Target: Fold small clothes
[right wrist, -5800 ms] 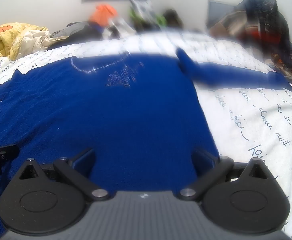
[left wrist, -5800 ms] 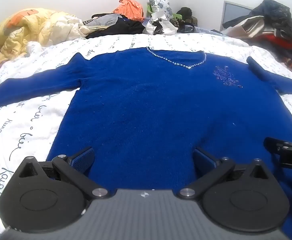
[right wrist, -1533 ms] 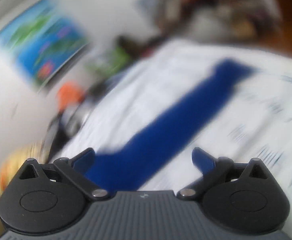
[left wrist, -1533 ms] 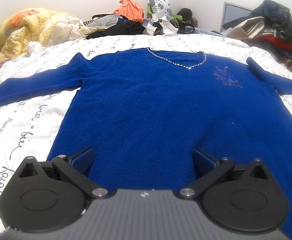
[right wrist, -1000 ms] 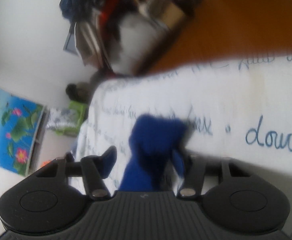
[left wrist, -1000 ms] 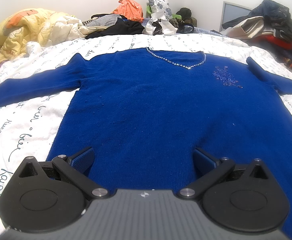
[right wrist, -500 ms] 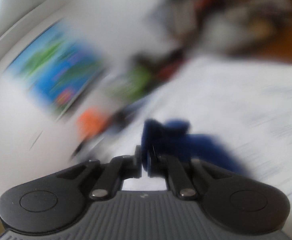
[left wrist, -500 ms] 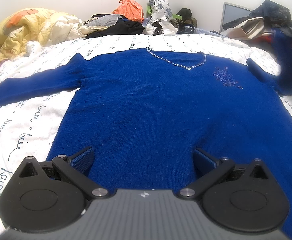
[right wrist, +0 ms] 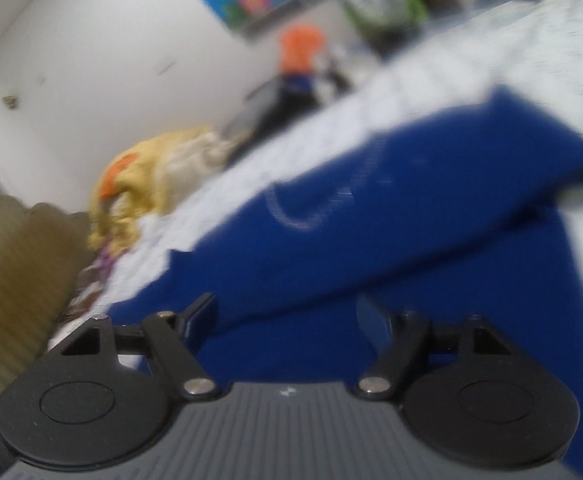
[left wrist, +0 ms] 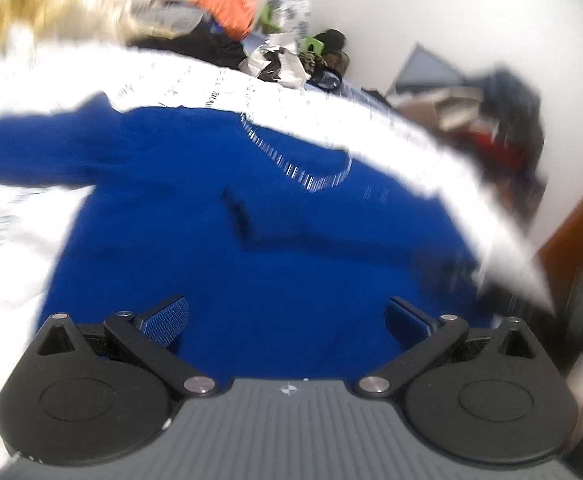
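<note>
The blue sweater (left wrist: 251, 248) is seen spread face-up on the white printed bedsheet (left wrist: 7, 232), with its sparkly V neckline (left wrist: 303, 172) toward the far side of the bed. At the left of the left wrist view, one sleeve (left wrist: 31, 152) is stretched straight out over the sheet and is judged not yet folded. Toward the middle, the other sleeve (left wrist: 331, 232) is laid across the chest, its cuff (left wrist: 237, 216) ending just below the neckline, so one sleeve fold can be counted as done. At the right, the sweater's edge meets bare sheet, though blur hides detail there. The left gripper (left wrist: 285, 316) is held over the lower body of the garment with its jaws wide apart and nothing between them. In the right wrist view, a heap of yellow bedding (right wrist: 151, 176) is seen at the left beyond the sweater, and the folded sleeve (right wrist: 431, 200) is seen as a raised band lying over the body. The right gripper (right wrist: 287, 312) is held just above the fabric with its jaws apart, gripping nothing. The task is judged to be at an early stage: the outstretched sleeve remains to be brought in, and the body remains to be folded up.
</note>
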`<state>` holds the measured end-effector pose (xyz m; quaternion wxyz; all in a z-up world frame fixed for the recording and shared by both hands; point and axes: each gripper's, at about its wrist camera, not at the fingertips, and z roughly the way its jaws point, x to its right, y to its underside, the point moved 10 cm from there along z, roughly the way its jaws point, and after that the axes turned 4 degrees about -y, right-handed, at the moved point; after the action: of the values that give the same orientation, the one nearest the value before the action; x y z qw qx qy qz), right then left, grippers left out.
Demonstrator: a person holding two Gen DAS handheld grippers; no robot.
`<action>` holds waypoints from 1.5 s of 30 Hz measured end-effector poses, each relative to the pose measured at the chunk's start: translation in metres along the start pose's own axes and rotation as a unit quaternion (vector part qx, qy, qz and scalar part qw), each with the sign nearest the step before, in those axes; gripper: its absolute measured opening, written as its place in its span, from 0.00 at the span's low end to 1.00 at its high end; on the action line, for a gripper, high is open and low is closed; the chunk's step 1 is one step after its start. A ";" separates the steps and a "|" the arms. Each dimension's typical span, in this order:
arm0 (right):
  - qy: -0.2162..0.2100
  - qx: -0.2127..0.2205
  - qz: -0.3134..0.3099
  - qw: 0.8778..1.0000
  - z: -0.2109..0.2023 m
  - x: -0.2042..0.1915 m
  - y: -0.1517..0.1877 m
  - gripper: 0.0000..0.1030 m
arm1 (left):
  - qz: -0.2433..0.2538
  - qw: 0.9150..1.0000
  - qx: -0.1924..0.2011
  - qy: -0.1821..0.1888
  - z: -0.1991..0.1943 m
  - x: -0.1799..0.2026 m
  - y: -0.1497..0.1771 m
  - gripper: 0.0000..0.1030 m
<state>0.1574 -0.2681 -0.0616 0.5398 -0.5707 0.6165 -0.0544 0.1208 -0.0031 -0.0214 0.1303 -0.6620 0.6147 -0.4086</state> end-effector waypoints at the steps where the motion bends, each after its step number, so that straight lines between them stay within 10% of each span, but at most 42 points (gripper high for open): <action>1: 0.007 0.007 -0.005 1.000 -0.001 0.010 0.006 0.73 | -0.024 1.000 -0.010 0.006 0.012 0.001 -0.016 0.99; 7: -0.007 0.028 0.008 1.000 0.003 0.016 0.006 0.73 | -0.023 0.997 -0.061 -0.039 0.098 0.010 -0.050 0.61; 8: -0.011 0.029 0.011 0.999 0.002 0.017 0.007 0.73 | 0.000 0.997 -0.054 -0.048 0.102 0.017 -0.053 0.15; 9: -0.015 0.030 0.015 0.999 0.002 0.018 0.007 0.73 | 0.026 0.996 -0.060 -0.064 0.108 0.022 -0.052 0.05; 17: -0.018 0.031 0.018 0.999 0.003 0.019 0.010 0.73 | 0.098 0.981 0.055 -0.160 0.056 -0.016 -0.125 0.05; 27: -0.017 0.025 0.015 0.999 0.004 0.018 0.010 0.74 | 0.052 0.970 0.028 -0.237 0.040 -0.093 -0.095 0.13; 32: -0.010 0.040 -0.004 0.999 0.002 0.004 -0.042 0.76 | 0.066 0.977 0.112 -0.171 0.027 -0.053 -0.121 0.89; 38: 0.108 -0.038 -0.108 0.988 0.088 0.025 -0.091 0.89 | 0.042 0.988 0.006 -0.147 0.105 -0.046 -0.092 0.74; 42: 0.172 -0.057 -0.220 0.959 0.111 0.042 -0.066 0.93 | 0.126 0.978 0.030 -0.164 0.116 -0.036 -0.083 0.87; 45: 0.161 -0.045 -0.206 0.964 0.106 0.045 -0.063 0.94 | 0.119 0.979 0.032 -0.160 0.113 -0.041 -0.085 0.84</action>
<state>0.2860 -0.2657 -0.0898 0.3842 -0.6932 0.5658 -0.2276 0.2637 0.0149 -0.0513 0.2957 -0.6366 0.6467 -0.2983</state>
